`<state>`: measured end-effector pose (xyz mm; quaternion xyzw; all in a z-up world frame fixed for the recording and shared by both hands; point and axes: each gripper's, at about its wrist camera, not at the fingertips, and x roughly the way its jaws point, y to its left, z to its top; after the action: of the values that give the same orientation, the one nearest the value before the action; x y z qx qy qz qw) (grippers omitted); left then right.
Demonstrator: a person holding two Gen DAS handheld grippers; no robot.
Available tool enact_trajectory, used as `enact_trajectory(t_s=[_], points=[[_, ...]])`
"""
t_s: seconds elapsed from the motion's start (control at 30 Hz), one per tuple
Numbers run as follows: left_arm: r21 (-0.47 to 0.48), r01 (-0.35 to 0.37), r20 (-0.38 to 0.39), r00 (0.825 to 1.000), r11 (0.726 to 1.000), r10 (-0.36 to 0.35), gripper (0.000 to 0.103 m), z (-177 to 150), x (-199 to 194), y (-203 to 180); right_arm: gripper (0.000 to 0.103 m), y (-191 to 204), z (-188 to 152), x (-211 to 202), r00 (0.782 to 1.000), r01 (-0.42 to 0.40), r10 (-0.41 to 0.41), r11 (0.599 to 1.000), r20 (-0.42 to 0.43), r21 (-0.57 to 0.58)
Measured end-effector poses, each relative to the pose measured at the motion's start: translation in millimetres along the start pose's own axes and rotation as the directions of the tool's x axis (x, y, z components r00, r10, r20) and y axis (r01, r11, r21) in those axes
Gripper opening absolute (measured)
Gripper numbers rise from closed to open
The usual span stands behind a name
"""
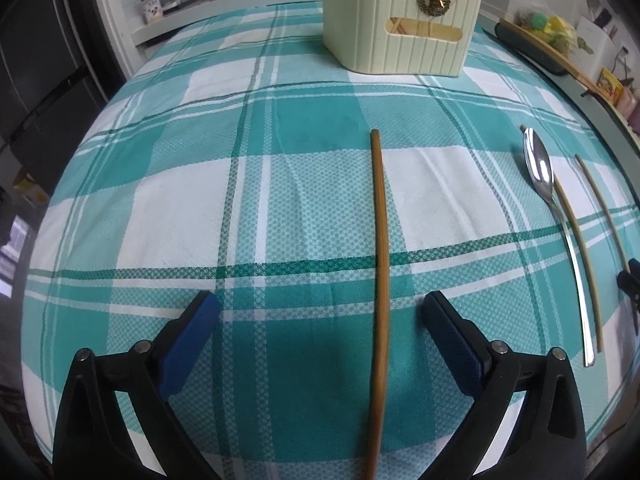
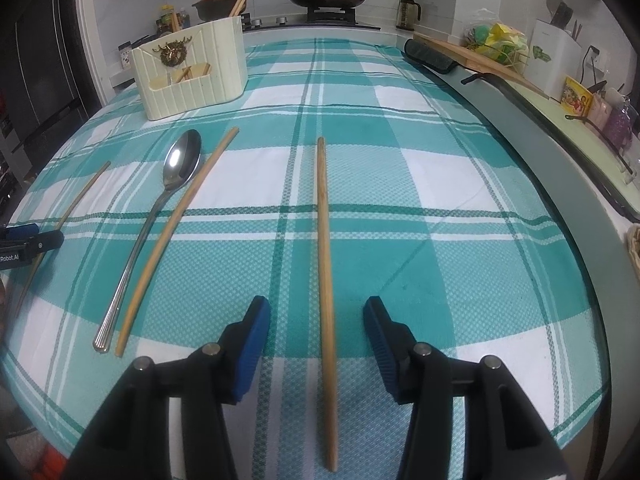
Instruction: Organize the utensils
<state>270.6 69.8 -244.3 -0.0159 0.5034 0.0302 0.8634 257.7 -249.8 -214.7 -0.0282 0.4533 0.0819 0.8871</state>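
Both claws spread over chopsticks on the checked desk

The left claw (image 1: 320, 312) stands wide, a chopstick (image 1: 380, 280) lying loose between its pads; the right claw (image 2: 316, 318) is also spread, straddling another chopstick (image 2: 325, 240) without touching it. Between them a spoon (image 2: 152, 220) lies just beside a third chopstick (image 2: 176, 216). The cream holder (image 1: 396, 20) stands at the far end, sticks inside

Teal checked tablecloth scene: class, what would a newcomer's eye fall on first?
Probably the long brown wooden chopstick lying lengthwise on the teal checked tablecloth, between the open blue-padded left gripper. Behind stands a cream ribbed utensil holder; a shiny metal spoon lies at right.
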Motion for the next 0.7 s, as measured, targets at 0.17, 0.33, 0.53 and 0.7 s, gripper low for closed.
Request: enact_trajectory(t_s=[0.17,0.33,0.53,0.7], points=[[0.015,0.011,0.008,1.000,1.000,-0.011,0.103,0.5,0.0,0.1,0.052,-0.6,3.2,2.3,1.000,-0.009,0.009,1.000,-0.005,-0.015],[0.032,0.023,-0.009,1.000,0.999,-0.023,0.102,9.6,3.4,-0.2,0.053,-1.3,14.0,9.6,1.000,-0.019,0.018,0.999,-0.018,-0.038],[0.038,0.037,0.012,0.999,0.999,-0.038,0.102,30.0,16.6,-1.9,0.054,-3.6,34.0,24.7,0.999,-0.045,0.043,0.997,-0.030,-0.069],[0.054,0.045,0.016,0.999,0.998,-0.046,0.102,44.7,25.1,-3.7,0.054,-3.6,50.1,37.4,0.999,-0.053,0.052,0.995,-0.015,-0.081]])
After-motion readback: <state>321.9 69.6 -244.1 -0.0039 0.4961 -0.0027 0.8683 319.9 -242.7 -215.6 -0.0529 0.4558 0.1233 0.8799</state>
